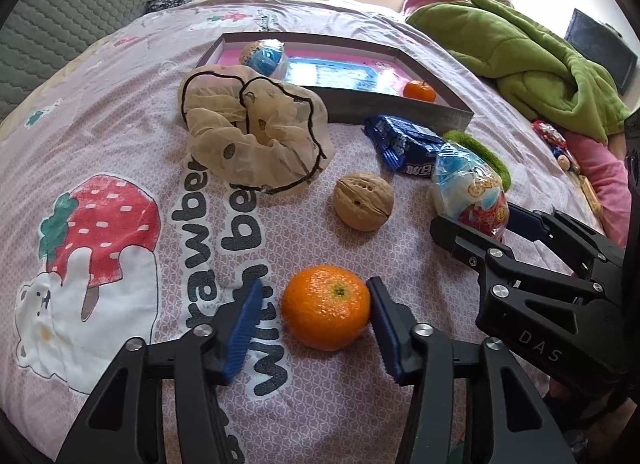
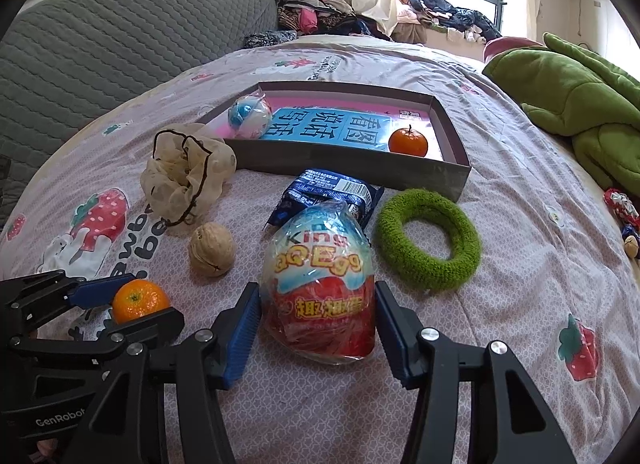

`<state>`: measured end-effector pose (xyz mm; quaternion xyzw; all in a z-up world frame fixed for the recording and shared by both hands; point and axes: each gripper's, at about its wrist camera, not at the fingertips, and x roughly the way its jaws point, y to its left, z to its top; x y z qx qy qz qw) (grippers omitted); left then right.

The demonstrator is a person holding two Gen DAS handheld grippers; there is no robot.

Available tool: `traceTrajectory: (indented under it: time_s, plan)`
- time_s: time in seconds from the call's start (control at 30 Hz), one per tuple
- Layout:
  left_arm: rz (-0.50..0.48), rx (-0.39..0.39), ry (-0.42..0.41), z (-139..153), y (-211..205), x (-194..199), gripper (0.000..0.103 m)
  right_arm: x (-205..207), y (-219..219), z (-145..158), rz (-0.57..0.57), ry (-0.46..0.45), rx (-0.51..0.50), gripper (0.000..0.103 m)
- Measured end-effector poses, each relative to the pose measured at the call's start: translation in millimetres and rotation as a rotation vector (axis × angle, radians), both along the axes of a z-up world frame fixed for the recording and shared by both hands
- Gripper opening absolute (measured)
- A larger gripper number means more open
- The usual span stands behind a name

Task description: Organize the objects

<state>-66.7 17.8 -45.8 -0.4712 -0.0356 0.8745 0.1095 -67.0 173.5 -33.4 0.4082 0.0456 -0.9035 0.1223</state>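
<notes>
My left gripper (image 1: pixel 316 320) is open around an orange mandarin (image 1: pixel 326 306) on the bedspread; its right pad touches the fruit, its left pad stands apart. My right gripper (image 2: pixel 316 324) is open around a wrapped toy egg (image 2: pixel 320 284), with both pads close beside it. The egg also shows in the left wrist view (image 1: pixel 470 192), and the mandarin in the right wrist view (image 2: pixel 138 300). A shallow grey box (image 2: pixel 344 168) at the back holds a second mandarin (image 2: pixel 408 142) and a blue-white wrapped egg (image 2: pixel 249 116).
A walnut (image 2: pixel 211 250), a beige scrunchie (image 2: pixel 186 170), a green knitted ring (image 2: pixel 428 240) and a blue snack packet (image 2: pixel 328 192) lie on the bedspread before the box. A green blanket (image 2: pixel 580 104) lies at the right. A grey sofa (image 2: pixel 120 44) stands behind.
</notes>
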Motion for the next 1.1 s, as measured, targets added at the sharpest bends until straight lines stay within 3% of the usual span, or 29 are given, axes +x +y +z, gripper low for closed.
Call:
traceTrajectory:
  time_s: [0.07, 0.7, 1.1]
  plan:
    - [-0.013, 0.007, 0.002, 1, 1, 1, 0.042, 1, 0, 0, 0.001, -0.001, -0.003, 0.055]
    - [-0.007, -0.019, 0.020, 7, 3, 8, 0.041, 9, 3, 5, 0.010, 0.006, -0.022, 0.055]
    - [0.020, -0.038, 0.090, 26, 0, 17, 0.041, 20, 4, 21, 0.028, 0.047, -0.048, 0.055]
